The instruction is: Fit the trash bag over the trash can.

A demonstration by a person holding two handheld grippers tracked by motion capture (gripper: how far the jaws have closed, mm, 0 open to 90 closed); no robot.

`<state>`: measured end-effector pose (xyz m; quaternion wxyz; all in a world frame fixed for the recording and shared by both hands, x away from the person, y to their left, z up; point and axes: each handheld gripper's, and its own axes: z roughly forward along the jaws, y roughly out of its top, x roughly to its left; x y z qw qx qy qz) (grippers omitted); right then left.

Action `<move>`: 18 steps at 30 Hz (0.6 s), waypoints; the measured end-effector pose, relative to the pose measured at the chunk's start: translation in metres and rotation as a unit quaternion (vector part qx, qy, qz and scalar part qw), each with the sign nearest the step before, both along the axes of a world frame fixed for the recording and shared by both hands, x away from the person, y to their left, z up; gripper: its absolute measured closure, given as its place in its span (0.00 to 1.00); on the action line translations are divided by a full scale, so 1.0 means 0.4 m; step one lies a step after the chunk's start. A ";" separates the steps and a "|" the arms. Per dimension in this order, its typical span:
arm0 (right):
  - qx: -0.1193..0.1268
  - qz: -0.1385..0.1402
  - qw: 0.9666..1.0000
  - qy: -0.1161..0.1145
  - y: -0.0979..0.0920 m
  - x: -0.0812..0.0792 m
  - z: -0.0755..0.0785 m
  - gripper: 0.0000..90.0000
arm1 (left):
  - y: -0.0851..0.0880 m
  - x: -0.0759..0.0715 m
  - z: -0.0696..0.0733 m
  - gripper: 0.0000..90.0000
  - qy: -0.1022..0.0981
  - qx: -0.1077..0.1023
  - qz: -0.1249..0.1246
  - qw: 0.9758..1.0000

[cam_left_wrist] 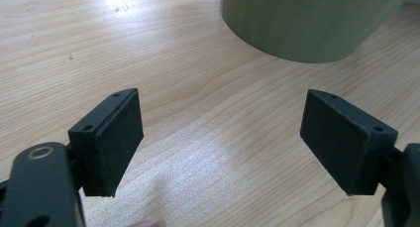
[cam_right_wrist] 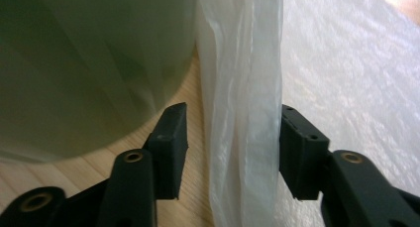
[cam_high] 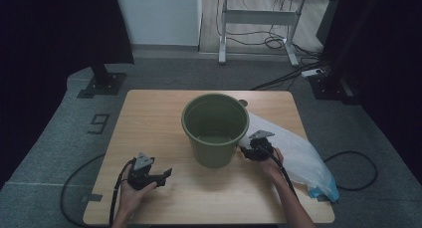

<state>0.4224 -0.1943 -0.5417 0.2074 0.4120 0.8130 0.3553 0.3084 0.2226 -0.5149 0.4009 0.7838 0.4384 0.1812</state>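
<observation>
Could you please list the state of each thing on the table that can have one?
Bucket: upright on the table, open at the top, nothing seen inside.
Plastic bag: lying flat on the table right of the bucket, one raised fold between the right tool's jaws.
Left tool: open, nothing between its jaws, low over bare wood.
Right tool: part open around the bag's fold, which touches one jaw, with a gap at the other.

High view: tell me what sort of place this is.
Probably a lab or workshop set up for recording. A small light wooden table stands on grey carpet with black curtains at both sides, and loose cables run under a white metal-framed desk behind.
</observation>
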 end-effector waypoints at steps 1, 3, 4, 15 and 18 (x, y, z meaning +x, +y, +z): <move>-0.008 -0.002 1.000 0.002 -0.001 0.001 -0.003 0.59 | 0.001 0.001 0.000 0.18 0.001 0.000 0.000 1.000; -0.007 -0.006 1.000 0.013 -0.004 0.001 -0.006 0.68 | 0.002 0.000 0.000 0.18 0.000 0.001 0.001 1.000; -0.007 -0.006 1.000 0.016 -0.005 0.000 -0.007 0.71 | 0.002 -0.001 0.001 0.18 -0.001 0.003 0.001 1.000; 0.075 -0.023 0.997 -0.011 -0.060 -0.025 0.040 0.98 | 0.008 0.002 0.000 0.19 -0.002 0.007 0.006 1.000; 0.108 -0.037 0.993 -0.012 -0.093 -0.037 0.054 0.98 | 0.015 0.001 -0.003 0.19 0.000 0.010 0.010 1.000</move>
